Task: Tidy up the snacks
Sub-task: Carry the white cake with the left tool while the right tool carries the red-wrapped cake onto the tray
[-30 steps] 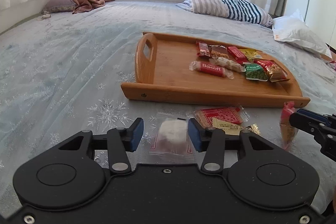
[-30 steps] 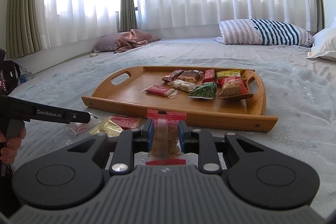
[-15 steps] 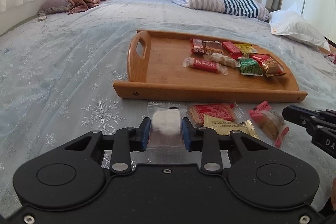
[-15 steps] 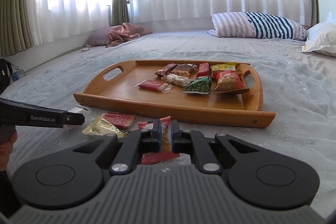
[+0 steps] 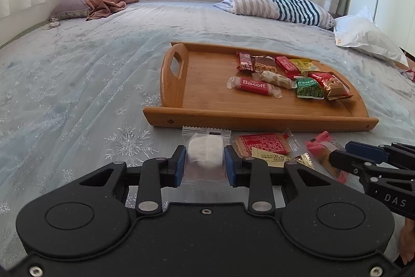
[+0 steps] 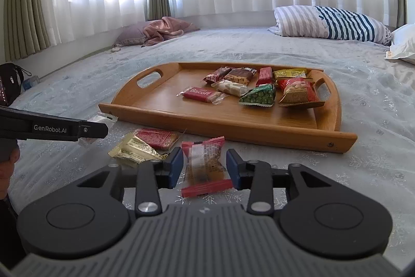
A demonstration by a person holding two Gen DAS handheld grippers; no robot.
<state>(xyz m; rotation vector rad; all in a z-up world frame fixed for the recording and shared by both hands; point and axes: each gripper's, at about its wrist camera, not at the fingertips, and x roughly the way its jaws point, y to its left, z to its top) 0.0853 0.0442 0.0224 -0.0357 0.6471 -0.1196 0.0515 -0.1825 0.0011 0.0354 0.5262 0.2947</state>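
Note:
My left gripper (image 5: pixel 205 166) is shut on a clear packet with a round white snack (image 5: pixel 205 153), low over the bedspread just in front of the wooden tray (image 5: pixel 207 117). My right gripper (image 6: pixel 204 168) has its jaws opening; a red-ended biscuit packet (image 6: pixel 203 162) lies on the bed between them, with a gap on each side. A flat red packet (image 6: pixel 155 138) and a yellow packet (image 6: pixel 132 151) lie between the two grippers. The tray (image 6: pixel 207 121) holds several wrapped snacks, among them a Biscoff bar (image 5: pixel 255 86) and a green pea bag (image 6: pixel 259 95).
A striped pillow (image 5: pixel 280 4) and a white pillow (image 5: pixel 363 35) lie at the far right of the bed. A pink blanket on a purple pillow (image 5: pixel 109 1) sits far left by the curtains. A dark bag (image 6: pixel 9 82) stands beside the bed's left edge.
My left gripper's jaws closed onto the white snack packet. My right gripper pinched the red-ended packet tightly, then spread its jaws; the packet now lies flat between them.

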